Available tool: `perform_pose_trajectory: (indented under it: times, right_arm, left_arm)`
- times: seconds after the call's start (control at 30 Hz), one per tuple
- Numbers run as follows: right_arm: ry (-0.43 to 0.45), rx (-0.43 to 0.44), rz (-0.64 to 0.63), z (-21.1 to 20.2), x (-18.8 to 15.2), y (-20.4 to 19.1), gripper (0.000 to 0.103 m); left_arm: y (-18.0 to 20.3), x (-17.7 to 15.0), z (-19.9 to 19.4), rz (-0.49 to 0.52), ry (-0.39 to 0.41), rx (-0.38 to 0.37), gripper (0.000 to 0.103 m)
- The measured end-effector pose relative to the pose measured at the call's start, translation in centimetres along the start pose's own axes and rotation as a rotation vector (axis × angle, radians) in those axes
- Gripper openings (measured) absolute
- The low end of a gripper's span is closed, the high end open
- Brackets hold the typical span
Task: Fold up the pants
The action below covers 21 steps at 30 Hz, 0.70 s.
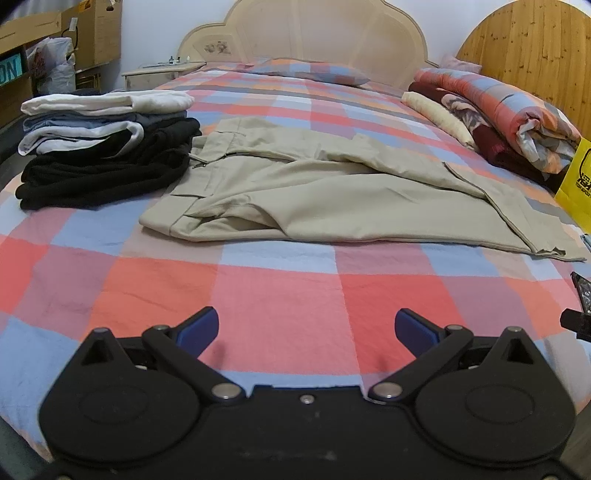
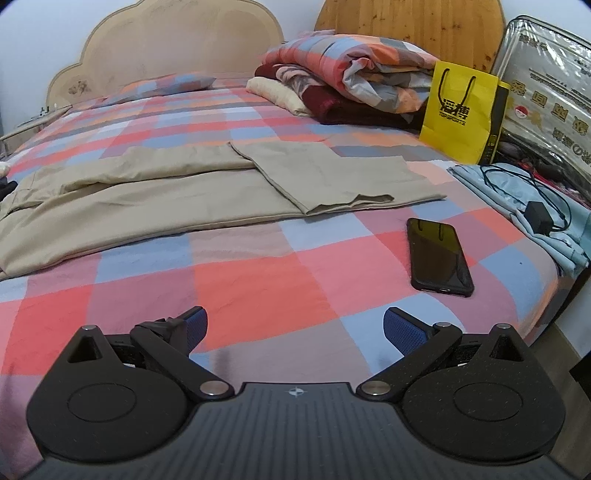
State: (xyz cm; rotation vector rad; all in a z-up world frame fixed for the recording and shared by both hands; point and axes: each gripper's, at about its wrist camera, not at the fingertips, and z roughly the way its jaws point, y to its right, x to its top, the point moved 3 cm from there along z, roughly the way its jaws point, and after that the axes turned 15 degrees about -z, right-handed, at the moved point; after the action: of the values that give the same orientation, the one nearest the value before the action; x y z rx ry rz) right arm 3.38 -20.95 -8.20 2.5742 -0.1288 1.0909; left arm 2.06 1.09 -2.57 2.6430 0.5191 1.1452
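Observation:
Beige pants (image 1: 314,192) lie spread across the checked bedspread (image 1: 280,295), waistband at the left beside a clothes stack, legs running right. In the right wrist view the pants (image 2: 184,195) show one leg end crossed over the other near the middle. My left gripper (image 1: 306,330) hovers open over bare bedspread, well short of the pants' near edge, nothing between its blue pads. My right gripper (image 2: 295,328) is also open and empty, over the bedspread (image 2: 258,280) in front of the leg ends.
A stack of folded clothes (image 1: 107,147), white on top and black below, sits left of the waistband. A black phone (image 2: 439,258) lies on the bed at right. Rolled blankets (image 2: 351,81), a yellow bag (image 2: 461,114), a charger with cable (image 2: 539,218) and the headboard (image 1: 306,33) ring the far side.

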Motion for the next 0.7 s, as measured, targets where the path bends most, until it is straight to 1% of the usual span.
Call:
perform_pose_trajectory:
  times: [0.27, 0.37, 0.47, 0.7]
  right_arm:
    - [0.01, 0.032, 0.011, 1.1, 0.7, -0.4, 0.103]
    - [0.014, 0.043, 0.006, 1.4, 0.9, -0.4, 0.103]
    - [0.021, 0.051, 0.014, 1.6, 1.0, -0.2, 0.103]
    - [0.029, 0.061, 0.032, 1.7, 1.0, 0.2, 0.103]
  left_arm:
    - [-0.5, 1.0, -0.1, -0.031, 0.032, 0.019, 0.103]
    - [-0.5, 1.3, 0.1, -0.039, 0.026, 0.023, 0.103]
    - [-0.2, 1.4, 0.2, -0.035, 0.027, 0.025, 0.103]
    - [1.1, 0.9, 0.4, 0.011, 0.032, 0.017, 0.103]
